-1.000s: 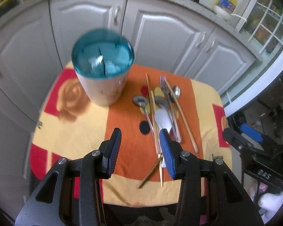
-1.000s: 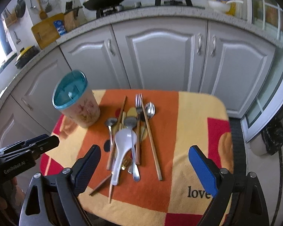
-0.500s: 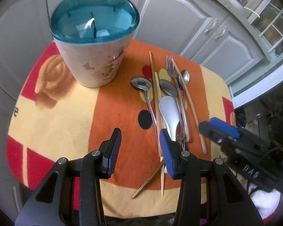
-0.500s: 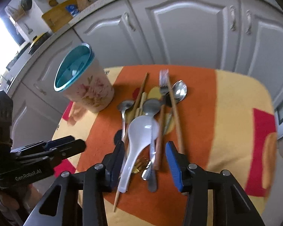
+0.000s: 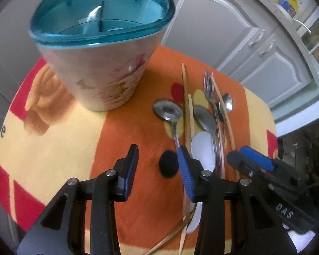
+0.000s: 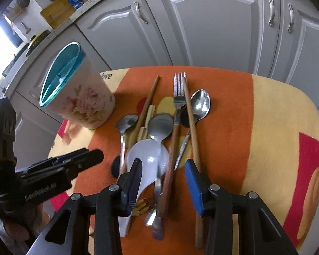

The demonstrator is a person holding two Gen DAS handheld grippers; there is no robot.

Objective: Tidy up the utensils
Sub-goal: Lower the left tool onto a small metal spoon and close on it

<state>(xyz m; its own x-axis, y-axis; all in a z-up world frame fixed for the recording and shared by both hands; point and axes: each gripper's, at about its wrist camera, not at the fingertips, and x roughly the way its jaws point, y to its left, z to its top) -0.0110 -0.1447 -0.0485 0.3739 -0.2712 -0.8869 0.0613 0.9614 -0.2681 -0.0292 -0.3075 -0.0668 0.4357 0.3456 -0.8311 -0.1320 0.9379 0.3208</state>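
Lying on an orange and yellow cloth (image 6: 265, 114), a loose pile of utensils is seen to the right of a flowered cup (image 6: 85, 106) with a clear blue lid (image 5: 100, 14). In the pile, a white ladle-shaped spoon (image 6: 147, 159) is laid nearest the grippers, its bowl partly covered by a steel spoon (image 6: 160, 125) whose handle runs over it. A round soup spoon (image 6: 125, 123) is placed closest to the cup, with brown chopsticks (image 6: 147, 102) just beyond it. Farther from the cup, a fork (image 6: 179, 91) is set with its tines pointing away, a second chopstick (image 6: 191, 123) is laid across its right edge, and a small teaspoon (image 6: 200, 104) is found outermost. The left gripper (image 5: 157, 167) is held over bare cloth in front of the cup; its jaws are closing, with nothing between them but a black spot on the cloth, and its right finger is seen over the soup spoon's handle. The right gripper (image 6: 162, 182) is lowered over the handles of the pile, its jaws about half parted, with the white spoon's handle, the steel spoon's handle and a dark wooden handle between them; no pad is seen pressing on any of them.
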